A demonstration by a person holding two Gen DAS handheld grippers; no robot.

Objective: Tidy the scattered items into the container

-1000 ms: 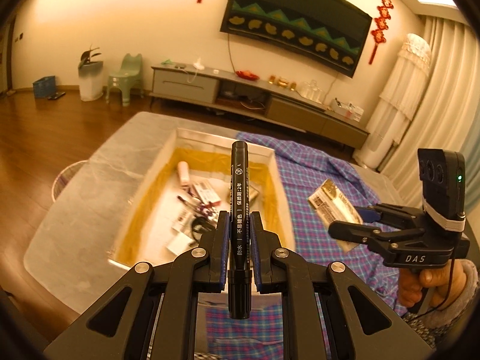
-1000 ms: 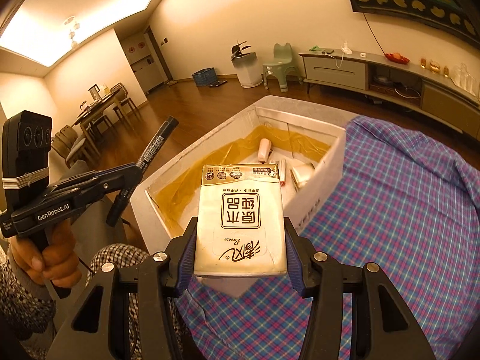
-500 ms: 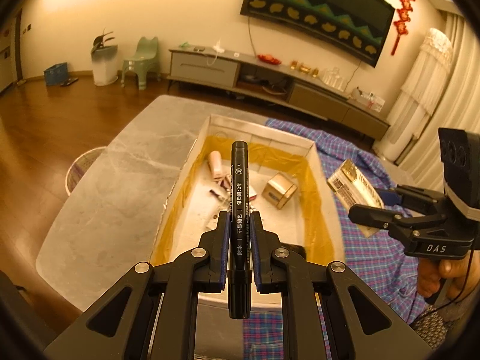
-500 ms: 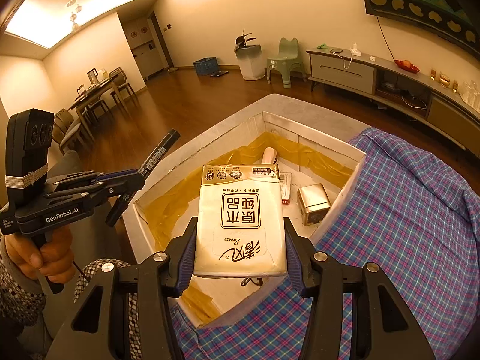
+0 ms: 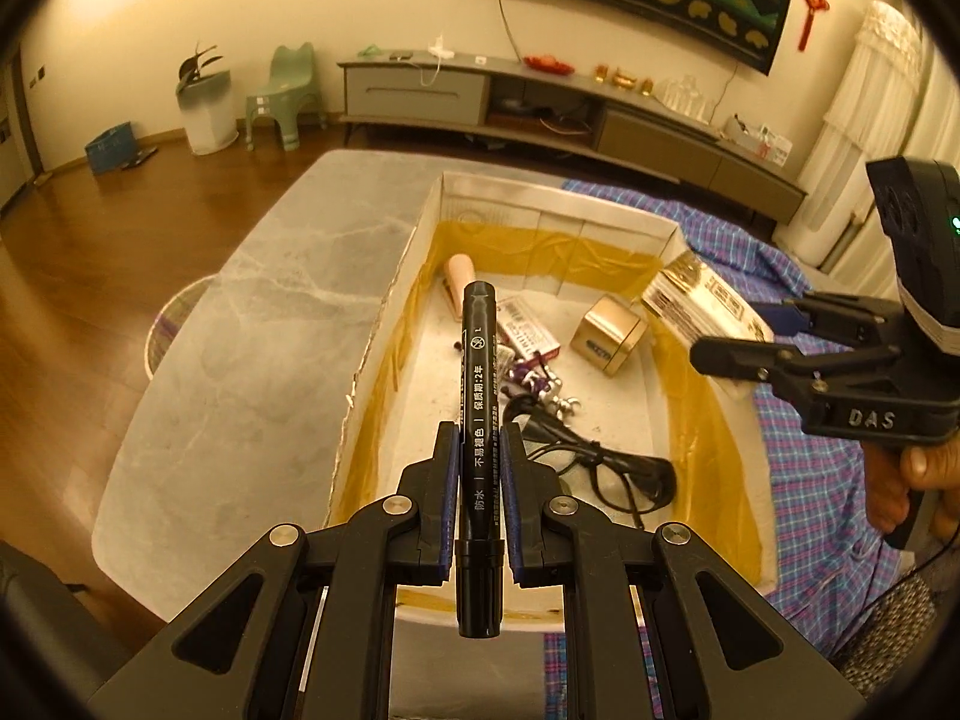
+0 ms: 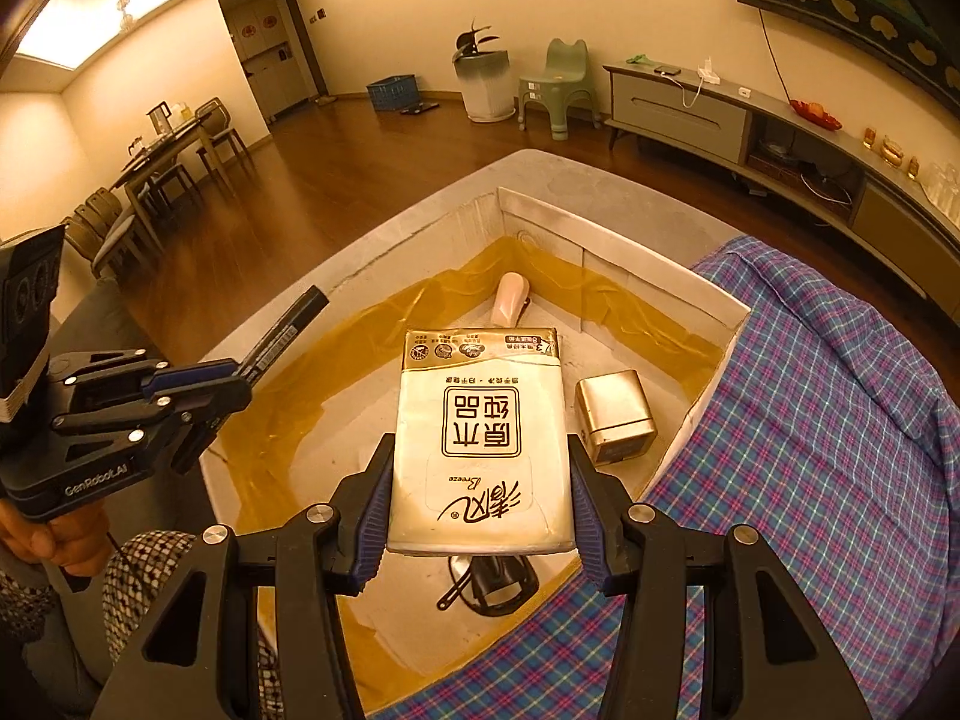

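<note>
My left gripper [image 5: 478, 468] has its fingers [image 5: 447, 480] pinched nearly together on a black marker [image 5: 478, 414], which stands lengthwise between them with its cap end poking out over the container [image 5: 558, 213]. That container, a white box lined with yellow tape, sits on the grey marble worktop [image 5: 288, 312] and holds a pink tube [image 5: 459, 273], a small gold tin [image 5: 609, 333], a flat red-and-white packet [image 5: 528, 330] and a pair of black glasses [image 5: 624, 480]. My right gripper [image 6: 477, 498] has its fingers [image 6: 375, 498] spread about halfway, clamped on the sides of a cream tissue pack [image 6: 480, 450], held above the box near the plaid cloth [image 6: 810, 420].
</note>
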